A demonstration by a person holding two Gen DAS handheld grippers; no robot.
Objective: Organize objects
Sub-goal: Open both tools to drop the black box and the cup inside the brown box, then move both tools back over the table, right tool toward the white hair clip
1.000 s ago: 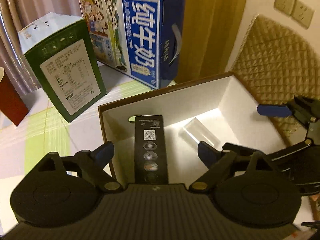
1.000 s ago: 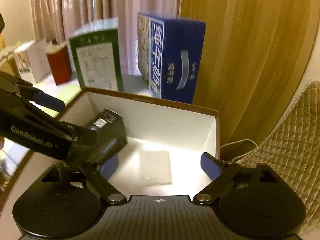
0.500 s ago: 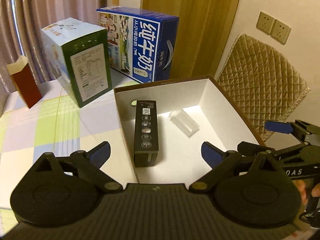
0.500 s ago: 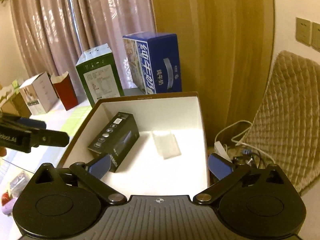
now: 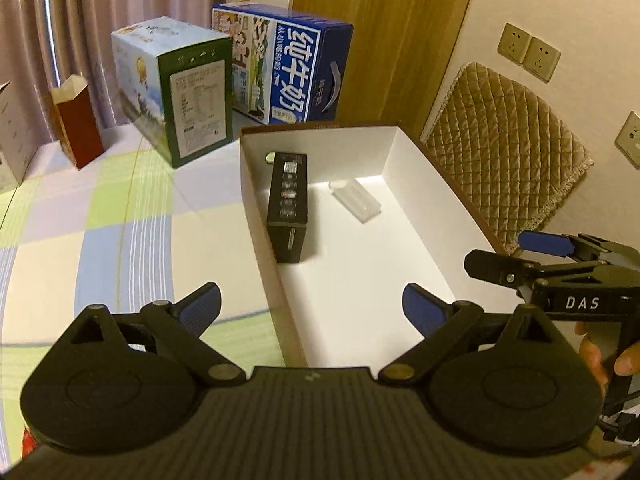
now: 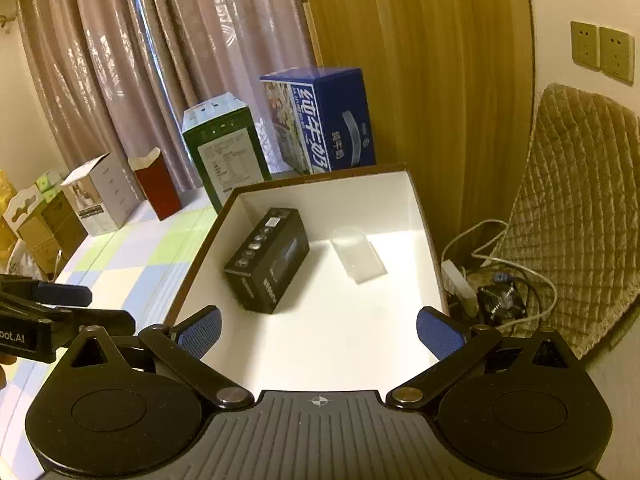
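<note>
A brown box with a white inside (image 5: pixel 424 176) (image 6: pixel 420 216) sits at the table's right end. In it lie a black carton (image 5: pixel 288 204) (image 6: pixel 268 264) along the left wall and a clear plastic case (image 5: pixel 356 202) (image 6: pixel 360 254) to its right. My left gripper (image 5: pixel 312 306) is open and empty, held above the box's near left corner. My right gripper (image 6: pixel 318 330) is open and empty, above the box's near edge; it also shows at the right of the left wrist view (image 5: pixel 532 256).
A green carton (image 5: pixel 192 100) (image 6: pixel 228 148), a blue milk carton (image 5: pixel 296 68) (image 6: pixel 324 120) and a red carton (image 5: pixel 78 120) (image 6: pixel 156 184) stand at the back of the checked tablecloth (image 5: pixel 120 208). A quilted chair (image 5: pixel 508 152) and cables (image 6: pixel 496 276) lie to the right.
Both grippers have pulled back and up from the box, staying open. The black carton and clear case lie in the box as before.
</note>
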